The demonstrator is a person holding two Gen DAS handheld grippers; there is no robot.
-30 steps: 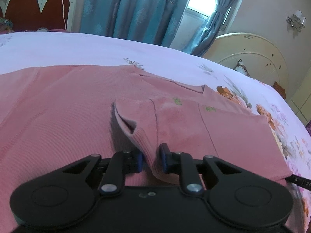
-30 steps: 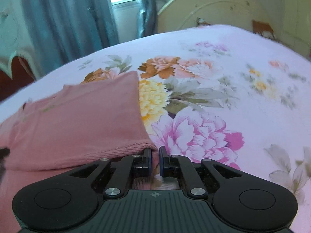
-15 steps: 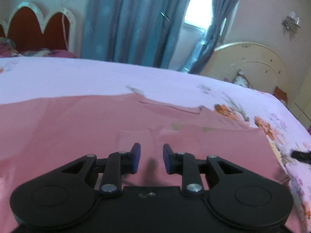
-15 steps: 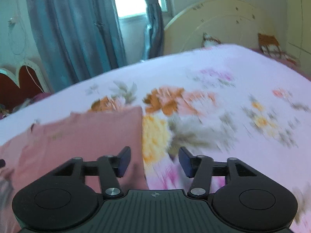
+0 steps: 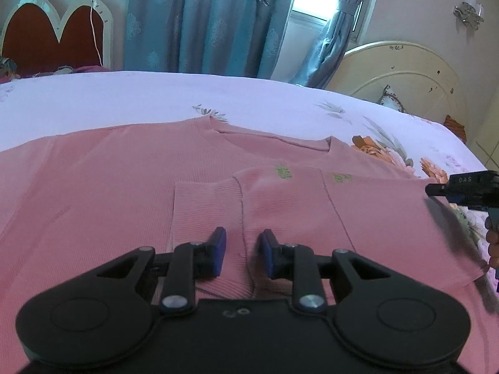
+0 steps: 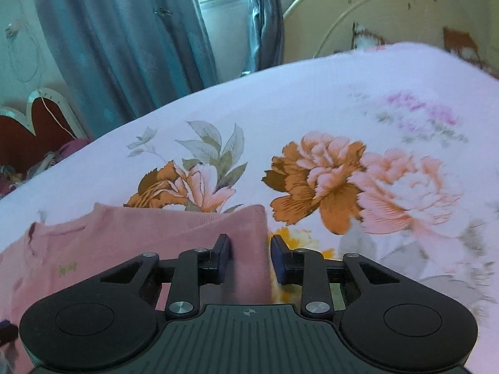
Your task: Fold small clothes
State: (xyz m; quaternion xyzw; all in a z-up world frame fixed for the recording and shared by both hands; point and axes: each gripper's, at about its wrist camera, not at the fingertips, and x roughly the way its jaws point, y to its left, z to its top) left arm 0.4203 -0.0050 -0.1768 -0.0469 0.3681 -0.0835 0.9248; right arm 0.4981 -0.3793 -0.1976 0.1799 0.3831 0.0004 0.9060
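Observation:
A pink ribbed sweater (image 5: pixel 109 187) lies flat on the bed. Its right sleeve (image 5: pixel 280 205) is folded across the body, with the cuff (image 5: pixel 207 208) lying flat. My left gripper (image 5: pixel 240 252) is open and empty, just above the cuff. My right gripper (image 6: pixel 249 254) is open and empty, over the folded right edge of the sweater (image 6: pixel 187 233). The right gripper also shows at the right edge of the left wrist view (image 5: pixel 464 187).
The bed has a white sheet with large flower prints (image 6: pixel 343 180). A cream footboard (image 5: pixel 402 74) stands at the far right. Blue curtains (image 5: pixel 205 21) and a red and white headboard (image 5: pixel 53 37) are behind the bed.
Both grippers let go of the sweater and opened. The sleeve and cuff now lie flat on the body. Both grippers have risen and pulled back a little.

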